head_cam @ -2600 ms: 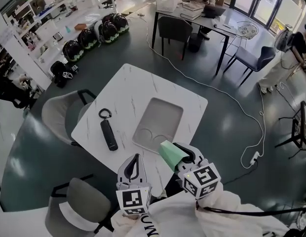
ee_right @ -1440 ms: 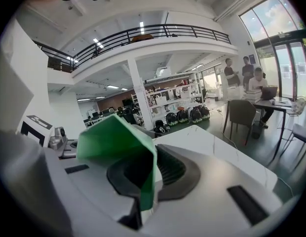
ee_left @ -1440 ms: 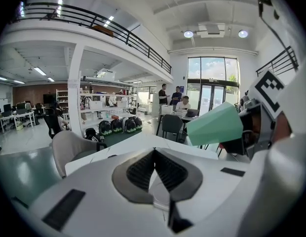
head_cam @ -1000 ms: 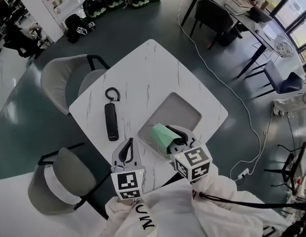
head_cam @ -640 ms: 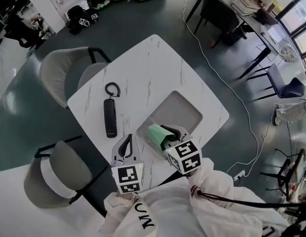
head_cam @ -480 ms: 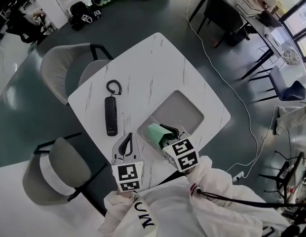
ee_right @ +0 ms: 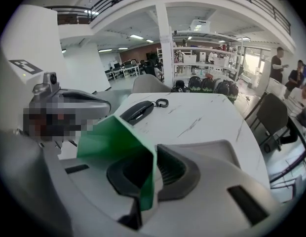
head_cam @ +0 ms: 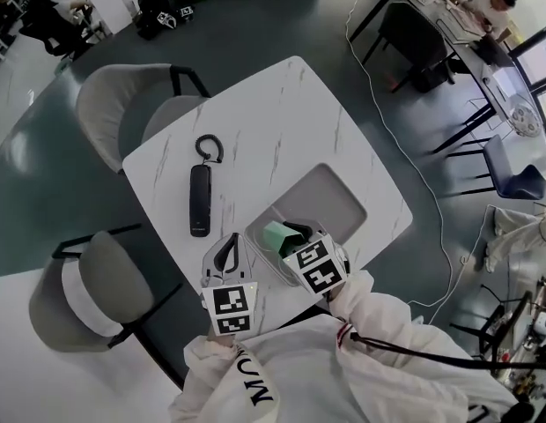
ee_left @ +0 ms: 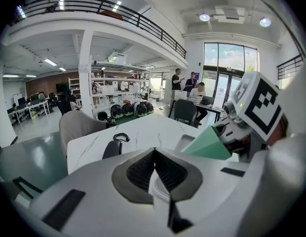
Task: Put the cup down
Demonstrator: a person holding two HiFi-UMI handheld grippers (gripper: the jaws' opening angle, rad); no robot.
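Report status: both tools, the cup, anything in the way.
Right tool shut on green cup wall. Left tool shut, empty. Cup tilted over tray near corner, not released. Black handset lies apart to the left, no obstruction.

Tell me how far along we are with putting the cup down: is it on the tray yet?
Done: the green cup is over the near corner of the grey tray. In hand: the right gripper is clamped on its wall, with the cup tilted; I cannot tell whether it touches the tray. Left: set it down and open the jaws. The left gripper is shut and empty.
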